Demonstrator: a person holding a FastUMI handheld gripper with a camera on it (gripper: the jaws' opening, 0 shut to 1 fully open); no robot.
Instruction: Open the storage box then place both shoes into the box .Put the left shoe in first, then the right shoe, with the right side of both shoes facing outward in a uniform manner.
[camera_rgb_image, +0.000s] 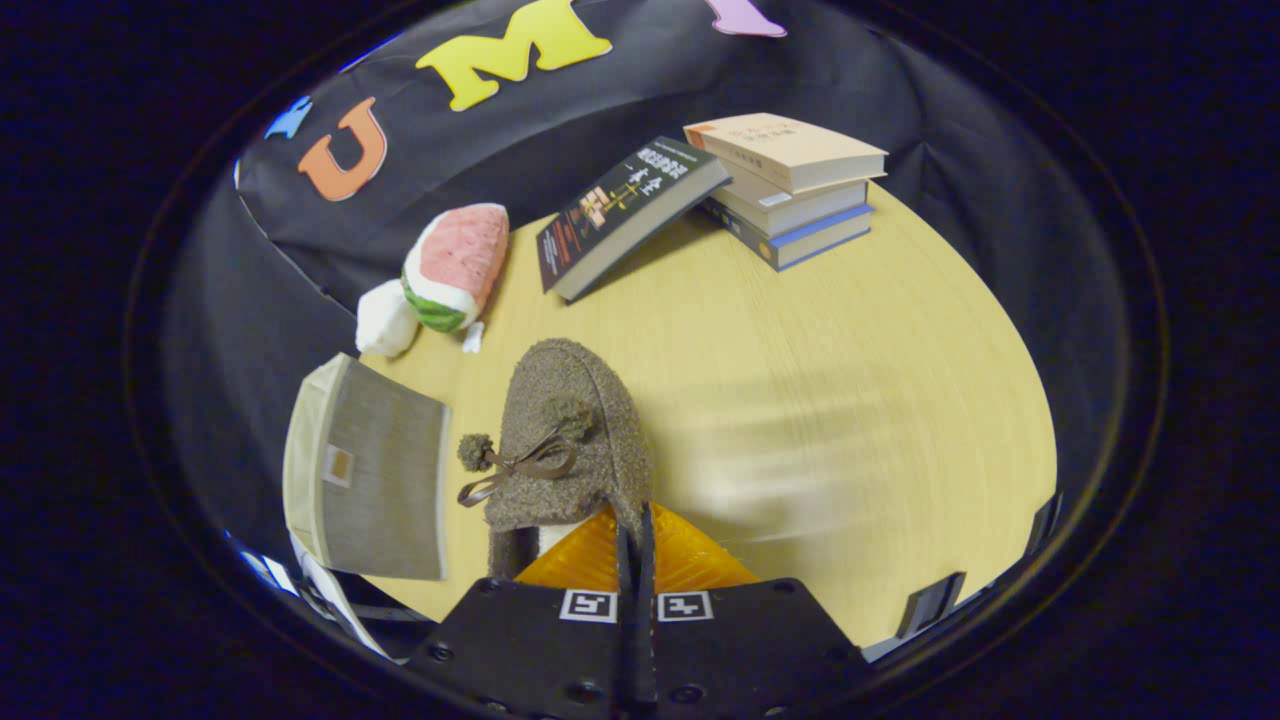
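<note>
Shoe (570, 440), brown and fuzzy, with a thin brown bow and pompoms on top, toe pointing away toward the booth wall, heel end at the fingers. Gripper (634, 545) closed nearly flat, the two fingers pressed close together with only a thin slit between them, apparently pinching the shoe's rear collar edge; whether both pads truly bear on it cannot be told from the gripper view. Shoe seemingly lifted or tilted above the wooden table (850, 380), though contact with the tabletop not clear. Storage box (365, 470) just left of the shoe, pale cream frame with a grey fabric panel and a small label patch, sitting at the table's near-left edge. Beyond the shoe, near the wall: a plush watermelon slice (455, 265) with a white plush piece (385, 320) touching it on the left. Farther right, a dark-covered book (625, 215) leaning tilted against a stack of books (790, 185), three or so, at the far edge of the table. Blurred pale smear on the tabletop right of the shoe.
</note>
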